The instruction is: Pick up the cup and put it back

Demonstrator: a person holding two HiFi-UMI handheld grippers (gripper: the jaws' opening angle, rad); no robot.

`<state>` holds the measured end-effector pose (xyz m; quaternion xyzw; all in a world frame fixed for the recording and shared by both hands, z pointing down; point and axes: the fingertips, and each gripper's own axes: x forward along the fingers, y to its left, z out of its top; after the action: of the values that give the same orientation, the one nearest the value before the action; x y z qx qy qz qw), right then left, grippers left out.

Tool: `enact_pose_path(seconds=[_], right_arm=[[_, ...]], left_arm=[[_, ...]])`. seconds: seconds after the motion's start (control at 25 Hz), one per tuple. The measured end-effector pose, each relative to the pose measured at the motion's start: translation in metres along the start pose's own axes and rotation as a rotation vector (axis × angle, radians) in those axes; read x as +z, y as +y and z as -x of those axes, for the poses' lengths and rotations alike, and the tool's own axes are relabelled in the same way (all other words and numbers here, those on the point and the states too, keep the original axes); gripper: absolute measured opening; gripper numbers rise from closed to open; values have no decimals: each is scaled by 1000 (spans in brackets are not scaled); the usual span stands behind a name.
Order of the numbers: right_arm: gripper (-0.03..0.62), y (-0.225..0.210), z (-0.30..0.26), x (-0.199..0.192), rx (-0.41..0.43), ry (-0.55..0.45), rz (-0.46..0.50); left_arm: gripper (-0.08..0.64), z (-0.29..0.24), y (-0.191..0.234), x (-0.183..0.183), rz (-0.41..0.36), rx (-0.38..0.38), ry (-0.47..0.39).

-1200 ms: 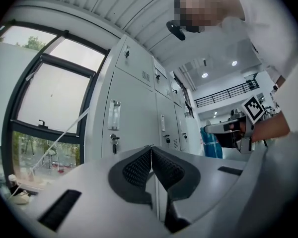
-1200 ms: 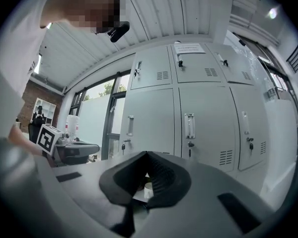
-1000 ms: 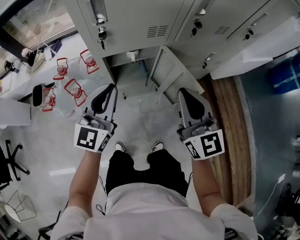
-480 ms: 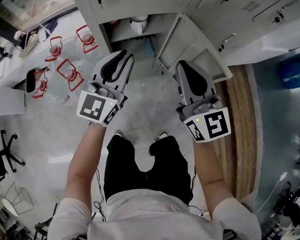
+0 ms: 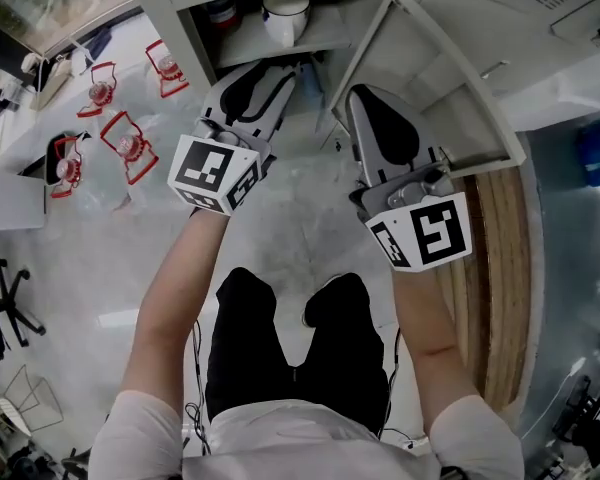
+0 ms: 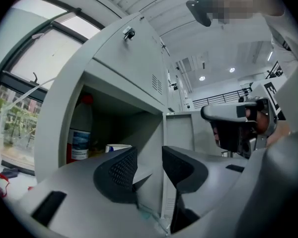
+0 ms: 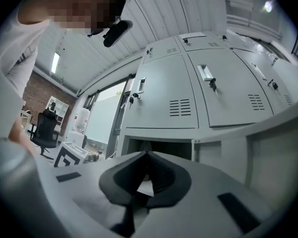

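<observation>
1. The pick-up is in hand, at its approach stage: the round white cup with a dark blue rim (image 5: 285, 13) stands untouched on the grey metal shelf (image 5: 242, 52) of the open locker, right of the shelf's middle and toward its front edge.
2. A clear plastic bottle with a red cap (image 6: 80, 132) stands near the shelf's left back corner, apart from the cup.
3. The left tongs (image 5: 272, 76) hover just below the shelf's front edge, aimed at the cup; their jaws are opening and nothing lies between them.
4. The right tongs (image 7: 148, 175) are clenched on nothing, held off to the side by the open grey locker door (image 5: 435, 78).
5. Next, I judge, the left tongs must rise over the shelf's front edge, straddle the cup's wall without knocking the bottle, then close.
</observation>
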<state>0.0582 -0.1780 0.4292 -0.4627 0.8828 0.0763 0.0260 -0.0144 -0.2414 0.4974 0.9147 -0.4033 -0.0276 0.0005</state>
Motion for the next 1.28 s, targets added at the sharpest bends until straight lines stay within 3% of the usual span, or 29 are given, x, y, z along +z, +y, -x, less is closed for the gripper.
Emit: enact_pose_path(seconds=[0.36,1.28], right_arm=[[18,-2,-10,-38,33,-36,-5],[18,-20,-15,-66,25,-66,-43]], left_arm=[[190,-31,29,-32,39,9,-13],[169,-77,43,-39,127,-42,-3]])
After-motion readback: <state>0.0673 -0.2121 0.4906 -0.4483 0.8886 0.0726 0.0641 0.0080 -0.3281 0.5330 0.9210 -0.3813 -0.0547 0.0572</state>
